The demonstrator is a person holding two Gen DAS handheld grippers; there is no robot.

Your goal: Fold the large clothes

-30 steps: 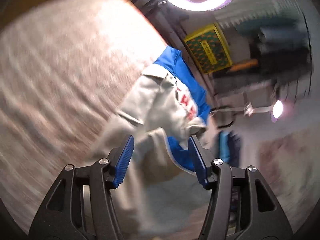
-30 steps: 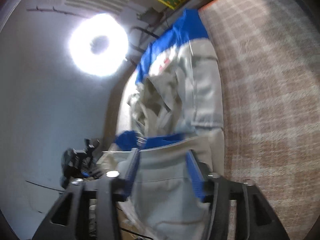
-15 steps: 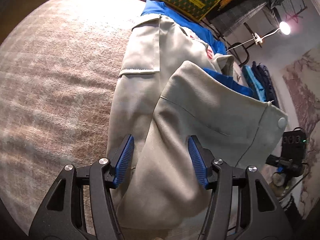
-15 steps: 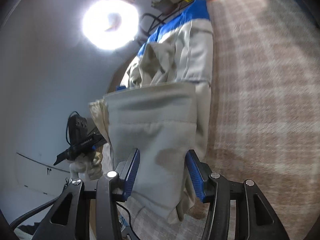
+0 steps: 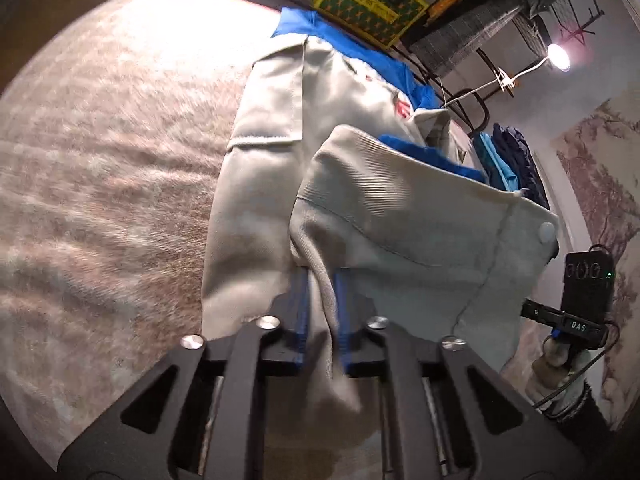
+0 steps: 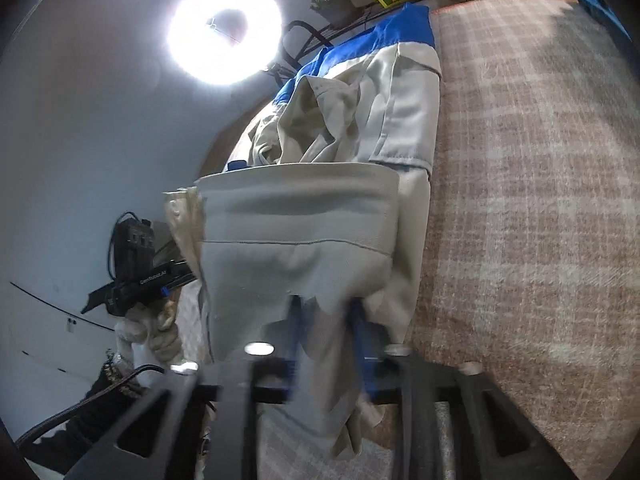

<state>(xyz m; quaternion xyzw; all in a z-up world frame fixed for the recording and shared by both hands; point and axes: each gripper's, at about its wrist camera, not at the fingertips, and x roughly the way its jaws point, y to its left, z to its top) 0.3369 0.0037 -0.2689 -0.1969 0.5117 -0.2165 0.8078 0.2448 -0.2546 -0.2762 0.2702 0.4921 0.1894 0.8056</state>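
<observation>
Clamping down on both sides now: the left claw has just been closing, and its blue pads pinch a ridge of grey cloth right between them. Same story at the right claw, jaws just drawn together on a bunched edge of the same grey jacket, cloth squeezed between the pads and trailing below them. Just ahead of each claw the gripped hem stands lifted in a broad flap, a snap button at its far corner in the left view. Beyond the flap the rest of the jacket lies stretched away across the checked blanket, a pocket flap showing, then the blue shoulder panel at the far end. Off to the side of each claw, the person's gloved hand shows on the other handle. Judging by this, the fold looks early: the near hem is grasped and raised, not yet carried over toward the blue end, and the middle is rumpled, so laying over and smoothing remain.
</observation>
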